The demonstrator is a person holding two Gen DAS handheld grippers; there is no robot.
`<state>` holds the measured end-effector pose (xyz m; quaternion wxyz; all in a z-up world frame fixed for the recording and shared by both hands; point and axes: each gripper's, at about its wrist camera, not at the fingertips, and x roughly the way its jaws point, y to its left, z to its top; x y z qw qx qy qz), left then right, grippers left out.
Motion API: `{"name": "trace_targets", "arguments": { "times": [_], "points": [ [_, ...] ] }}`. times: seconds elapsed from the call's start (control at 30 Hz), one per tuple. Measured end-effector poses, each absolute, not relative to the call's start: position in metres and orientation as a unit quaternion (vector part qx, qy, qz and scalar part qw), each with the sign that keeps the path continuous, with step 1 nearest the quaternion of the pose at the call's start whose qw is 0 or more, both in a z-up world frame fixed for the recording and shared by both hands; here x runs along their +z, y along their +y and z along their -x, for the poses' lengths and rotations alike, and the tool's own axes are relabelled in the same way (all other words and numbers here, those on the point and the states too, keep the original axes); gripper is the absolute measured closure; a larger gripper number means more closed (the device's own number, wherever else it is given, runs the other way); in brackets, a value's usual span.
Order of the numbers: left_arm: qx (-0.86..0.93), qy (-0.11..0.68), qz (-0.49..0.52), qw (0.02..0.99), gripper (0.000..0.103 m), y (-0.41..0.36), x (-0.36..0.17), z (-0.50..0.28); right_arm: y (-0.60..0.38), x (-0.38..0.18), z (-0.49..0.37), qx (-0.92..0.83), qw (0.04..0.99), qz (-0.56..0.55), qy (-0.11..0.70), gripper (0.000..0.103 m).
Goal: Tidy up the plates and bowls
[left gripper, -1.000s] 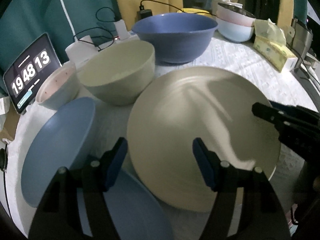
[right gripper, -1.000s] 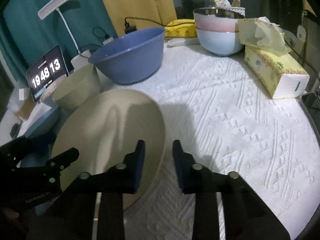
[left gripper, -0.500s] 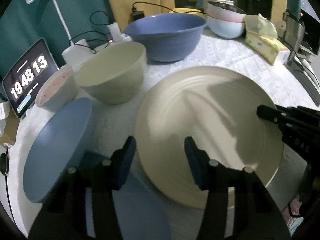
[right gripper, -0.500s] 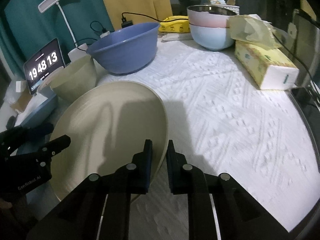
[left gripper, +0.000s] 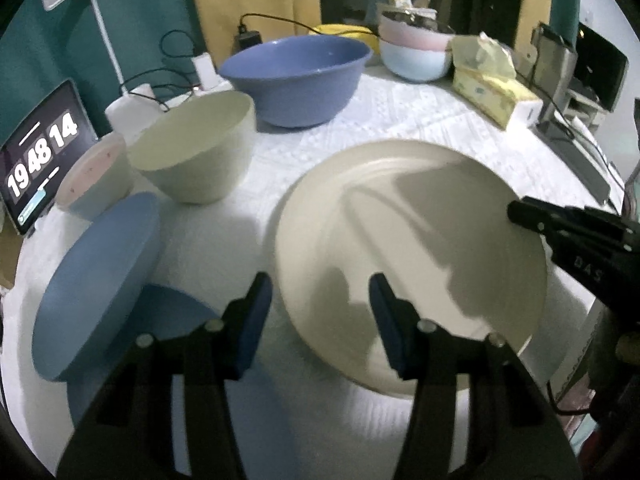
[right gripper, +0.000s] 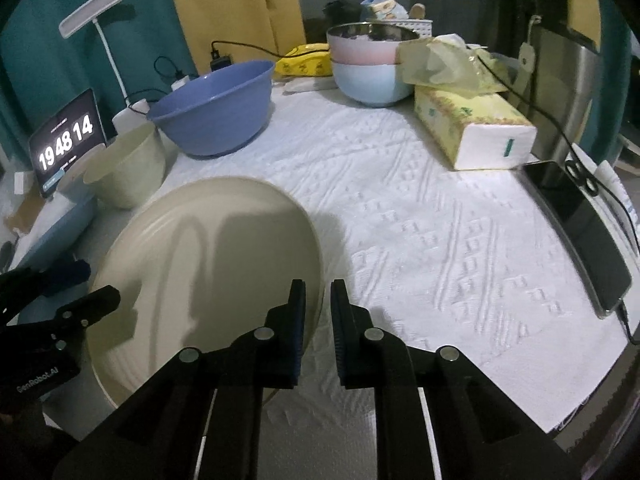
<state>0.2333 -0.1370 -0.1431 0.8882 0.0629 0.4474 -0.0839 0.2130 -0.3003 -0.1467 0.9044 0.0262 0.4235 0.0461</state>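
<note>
right gripper (right gripper: 319, 312) jaws clenched on near-right rim of cream plate (left gripper: 408, 248), plate tilted above worktop (right gripper: 440, 220). left gripper (left gripper: 320, 304) jaws released, straddling plate's left rim, not pressing. light blue plates (left gripper: 96, 280) left. beyond: cream bowl (left gripper: 196, 148), blue bowl (left gripper: 296, 76), stacked bowls (right gripper: 368, 68) far.

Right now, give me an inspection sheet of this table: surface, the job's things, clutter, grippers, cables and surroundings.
Surface: white embossed cloth.
Job's things: cream plate tilted; cream bowl; big blue bowl; blue plates; pink-and-blue bowl stack.
Clutter: tissue box, phone, clock tablet.
Grippers: right gripper shut on the cream plate's rim; left gripper open, straddling its other edge, jaws just narrowed.
Cables: charger lead; phone cable.
Surroundings: lamp, teal and yellow curtains.
</note>
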Motion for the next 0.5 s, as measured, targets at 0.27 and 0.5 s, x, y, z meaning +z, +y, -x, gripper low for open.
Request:
{"name": "trace_targets", "arguments": {
  "times": [0.27,0.5],
  "points": [
    [-0.079,0.41,-0.044,0.908,0.05,-0.122,-0.122,-0.218,-0.288,-0.125,-0.204,0.042,0.913,-0.027,0.404,0.087],
    [-0.085,0.383,-0.027,0.92,0.047,-0.106,-0.106,-0.204,-0.263,-0.104,-0.198,0.063,0.92,-0.021,0.386,0.081]
  ]
}}
